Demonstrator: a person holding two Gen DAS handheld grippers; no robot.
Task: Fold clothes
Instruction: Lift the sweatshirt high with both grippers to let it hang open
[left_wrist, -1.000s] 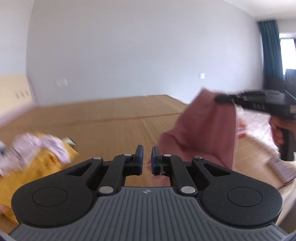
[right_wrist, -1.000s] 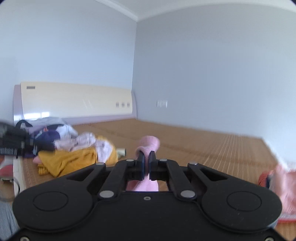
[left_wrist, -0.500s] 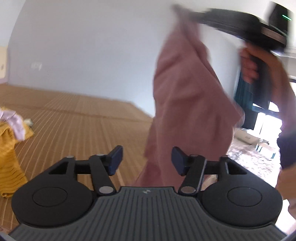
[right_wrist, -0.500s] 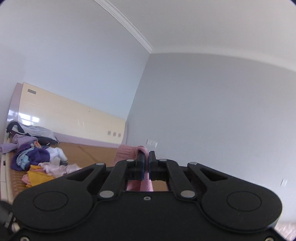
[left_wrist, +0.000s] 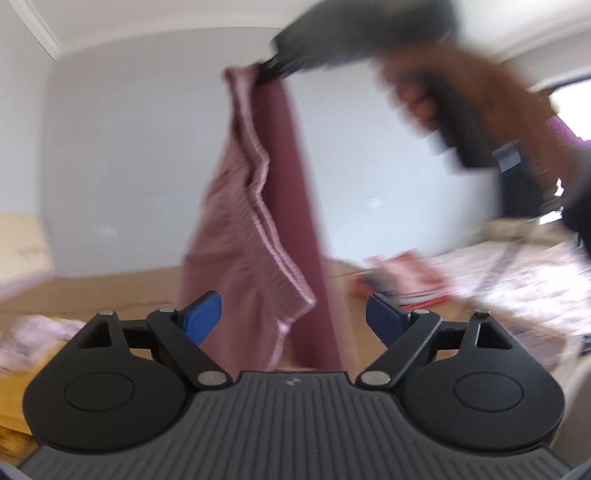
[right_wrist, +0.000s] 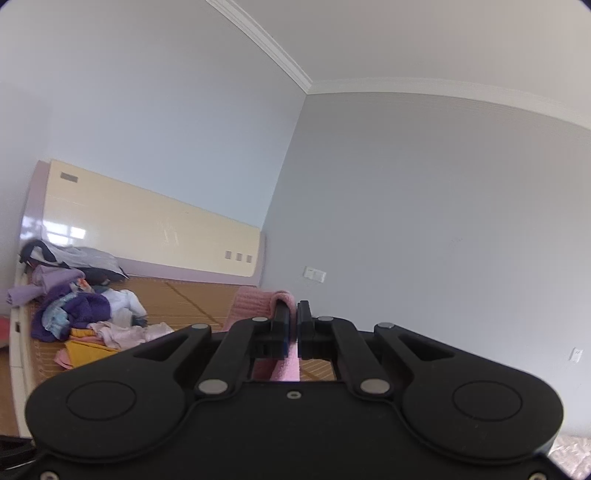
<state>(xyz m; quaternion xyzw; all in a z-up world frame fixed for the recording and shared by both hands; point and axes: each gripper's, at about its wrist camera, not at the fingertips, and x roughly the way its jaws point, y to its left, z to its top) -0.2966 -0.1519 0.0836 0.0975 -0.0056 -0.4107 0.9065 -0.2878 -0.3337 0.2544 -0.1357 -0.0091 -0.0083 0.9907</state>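
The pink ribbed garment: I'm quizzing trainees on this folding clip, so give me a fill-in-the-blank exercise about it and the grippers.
1. The pink ribbed garment hangs from the ____ gripper.
2. The left gripper, jaws opening, has ____ blue pads touching the cloth.
3. The unfolded pile of clothes lies on the woven mat before a cream ____.

Missing words: right; no; headboard

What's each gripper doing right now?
Left gripper: jaws opening, nothing gripped; the pink garment hangs ahead.
Right gripper: shut on the pink garment.
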